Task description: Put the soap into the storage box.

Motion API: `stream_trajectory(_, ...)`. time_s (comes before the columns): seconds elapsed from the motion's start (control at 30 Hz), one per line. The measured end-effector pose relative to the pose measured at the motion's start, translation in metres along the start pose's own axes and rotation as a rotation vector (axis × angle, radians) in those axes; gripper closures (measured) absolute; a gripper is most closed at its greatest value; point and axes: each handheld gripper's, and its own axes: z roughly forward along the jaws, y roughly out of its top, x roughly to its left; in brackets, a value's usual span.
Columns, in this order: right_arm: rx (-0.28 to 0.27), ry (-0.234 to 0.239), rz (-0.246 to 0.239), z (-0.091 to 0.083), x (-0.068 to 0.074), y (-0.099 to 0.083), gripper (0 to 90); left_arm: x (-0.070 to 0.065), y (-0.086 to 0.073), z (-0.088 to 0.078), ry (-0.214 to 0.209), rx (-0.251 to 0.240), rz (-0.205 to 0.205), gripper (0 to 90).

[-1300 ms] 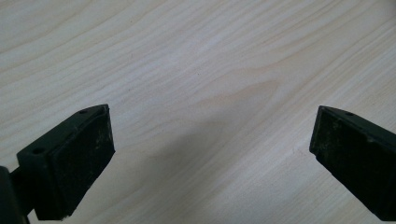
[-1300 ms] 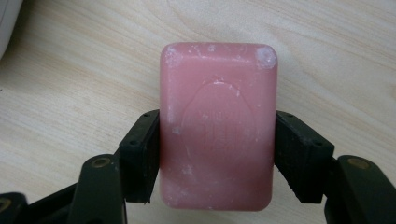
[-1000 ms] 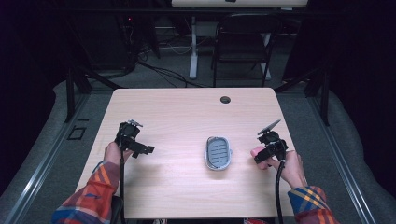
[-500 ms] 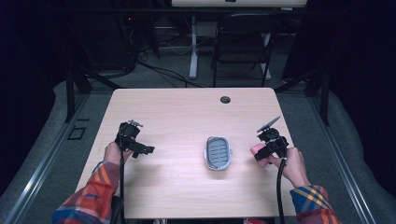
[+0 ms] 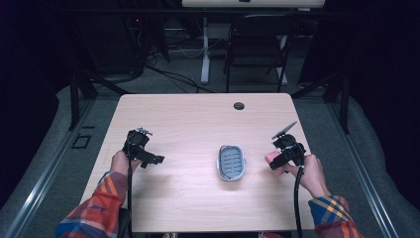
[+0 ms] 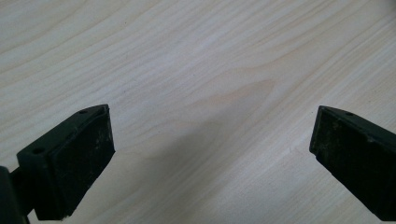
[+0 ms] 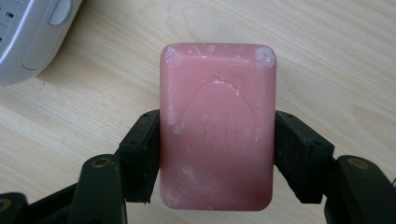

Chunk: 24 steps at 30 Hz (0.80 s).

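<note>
We hold the pink soap (image 7: 217,126) in right gripper (image 7: 217,154) fingers near the surface's right edge | left gripper (image 6: 210,154) wide, empty | dish (image 5: 232,162) seemingly still unfilled.

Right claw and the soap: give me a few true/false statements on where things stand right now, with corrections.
1. The right claw is shut on the pink soap bar. True.
2. The soap bar already lies in the grey soap dish. False: it is held in the right claw, to the right of the dish, which has nothing in it.
3. The left claw is open over bare wood. True.
4. The left claw grips the soap dish. False: it holds nothing and sits well to the dish's left.
5. The soap dish stands on the wooden table, between the two claws. True.
</note>
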Motion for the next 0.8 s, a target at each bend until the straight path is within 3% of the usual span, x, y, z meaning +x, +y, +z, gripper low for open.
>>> stream_trajectory(0.17, -0.018, 0.002, 0.002, 0.0, 0.002, 0.004, 37.2, 0.0, 0.0, 0.0, -0.001, -0.003, -0.002, 0.0)
stream_trajectory(0.37, 0.01, -0.005, -0.034, -0.005, 0.004, 0.01, 37.2, 0.0, 0.0, 0.001, 0.0, -0.001, 0.004, 0.0)
stream_trajectory(0.47, -0.014, -0.006, -0.014, -0.005, 0.005, 0.01, 37.2, -0.001, 0.001, 0.001, 0.0, 0.0, 0.006, 0.0)
stream_trajectory(0.8, -0.002, -0.007, -0.035, -0.015, 0.003, 0.018, 37.2, -0.002, 0.002, 0.002, -0.002, 0.001, 0.01, 0.0)
